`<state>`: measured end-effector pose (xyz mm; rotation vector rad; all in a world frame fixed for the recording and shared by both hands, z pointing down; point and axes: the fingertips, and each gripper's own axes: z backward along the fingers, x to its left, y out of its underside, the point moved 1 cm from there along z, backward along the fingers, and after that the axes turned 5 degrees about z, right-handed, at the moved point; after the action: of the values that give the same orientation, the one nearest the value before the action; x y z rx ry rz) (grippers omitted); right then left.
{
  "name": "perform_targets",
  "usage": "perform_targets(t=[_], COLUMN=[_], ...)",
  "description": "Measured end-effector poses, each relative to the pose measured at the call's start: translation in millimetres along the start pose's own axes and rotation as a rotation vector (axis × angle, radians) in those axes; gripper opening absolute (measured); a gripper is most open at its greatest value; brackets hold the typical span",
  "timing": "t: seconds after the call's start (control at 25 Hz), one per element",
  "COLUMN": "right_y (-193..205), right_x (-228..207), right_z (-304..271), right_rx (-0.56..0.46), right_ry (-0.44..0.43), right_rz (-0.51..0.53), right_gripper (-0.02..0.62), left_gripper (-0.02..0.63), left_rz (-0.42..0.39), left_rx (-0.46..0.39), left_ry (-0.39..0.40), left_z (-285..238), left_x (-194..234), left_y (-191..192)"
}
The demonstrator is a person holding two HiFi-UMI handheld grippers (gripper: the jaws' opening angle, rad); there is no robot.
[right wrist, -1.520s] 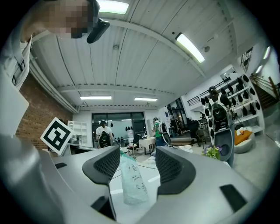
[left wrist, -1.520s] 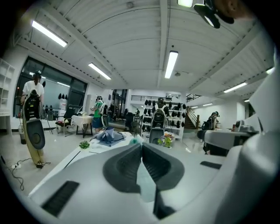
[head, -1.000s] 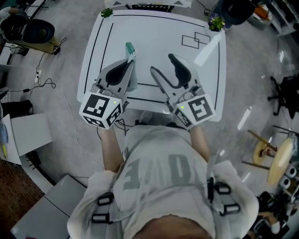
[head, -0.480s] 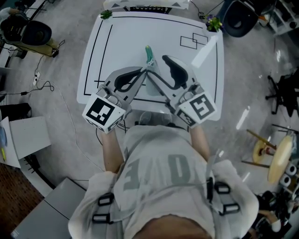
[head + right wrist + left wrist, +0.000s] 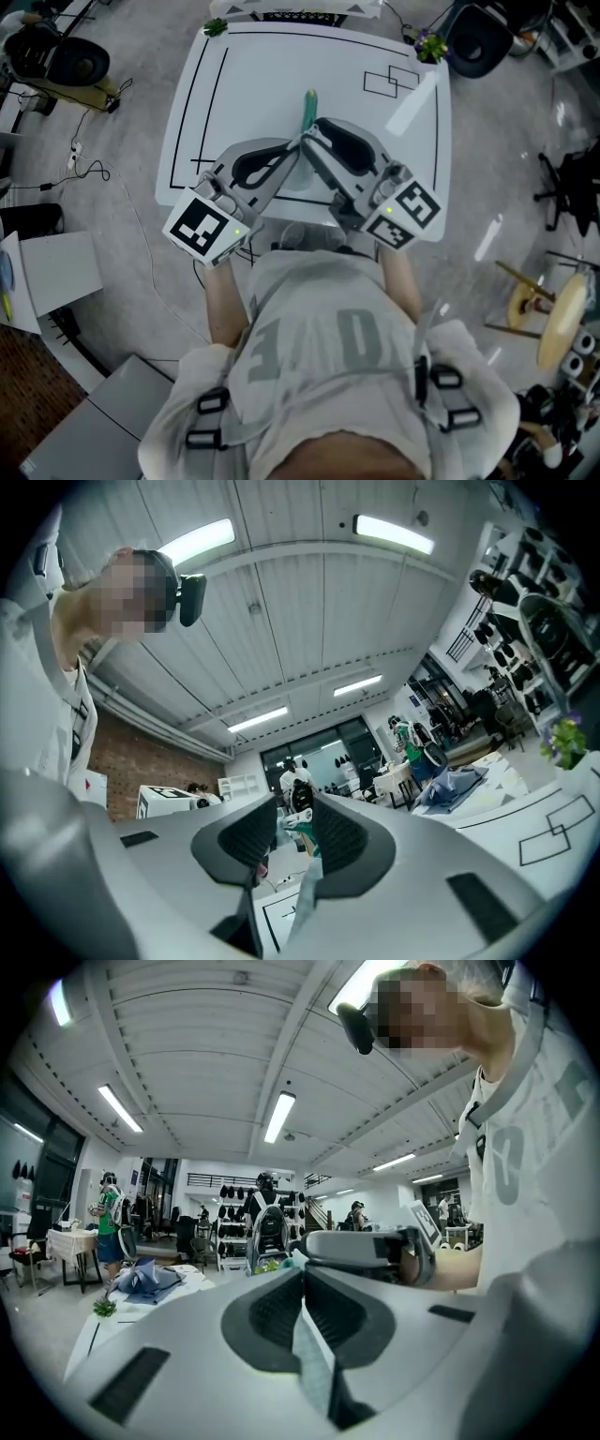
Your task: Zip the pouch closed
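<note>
A teal pouch [image 5: 309, 101] is held up above the white table [image 5: 262, 66], its end poking out beyond both grippers. My left gripper [image 5: 298, 142] is shut on the pouch's pale fabric [image 5: 314, 1363], which runs as a thin sheet between its pads [image 5: 302, 1265]. My right gripper [image 5: 310, 132] meets it from the right, tip to tip. Its jaws are closing, with a teal bit of the pouch [image 5: 306, 830] in the gap between them [image 5: 295, 803]; a gap still shows beside the pads. The zipper is hidden.
Small plants stand at the table's far corners [image 5: 215, 26] [image 5: 431, 45]. Black outlined rectangles [image 5: 392, 82] are drawn at the table's back right. Office chairs [image 5: 56, 61] and cables lie on the floor to the left; the person's torso is at the near edge.
My left gripper carried the pouch rightward to the table's middle. The right gripper rolled, came in against the left one's tips, and its jaws narrowed around the pouch.
</note>
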<state>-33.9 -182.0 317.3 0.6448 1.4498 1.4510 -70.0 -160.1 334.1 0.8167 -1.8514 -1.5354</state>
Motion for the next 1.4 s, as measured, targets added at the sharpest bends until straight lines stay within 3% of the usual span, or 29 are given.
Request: perform_targets(t=[0.12, 0.4, 0.8, 1.0, 1.4], right_y=[-4, -1, 0, -1, -1], right_x=[-1, 2, 1, -19, -53], right_z=[2, 1, 10, 21, 45], right_rx=[-0.024, -0.012, 0.008, 0.021, 0.045], right_ry=[-0.005, 0.010, 0.087, 0.175, 0.328], right_rz=[-0.033, -0.009, 0.124, 0.181, 0.230], right_gripper=[0.074, 0.014, 0.009, 0.009, 0.008], left_gripper=[0.014, 0.014, 0.013, 0.012, 0.012], left_rz=[-0.008, 0.006, -0.027, -0.014, -0.005], left_rx=[0.005, 0.001, 0.044, 0.058, 0.095], left_ry=[-0.012, -0.009, 0.033, 0.058, 0.018], left_z=[1, 1, -6, -10, 1], left_x=[2, -1, -9, -12, 6], left_y=[1, -2, 1, 4, 20])
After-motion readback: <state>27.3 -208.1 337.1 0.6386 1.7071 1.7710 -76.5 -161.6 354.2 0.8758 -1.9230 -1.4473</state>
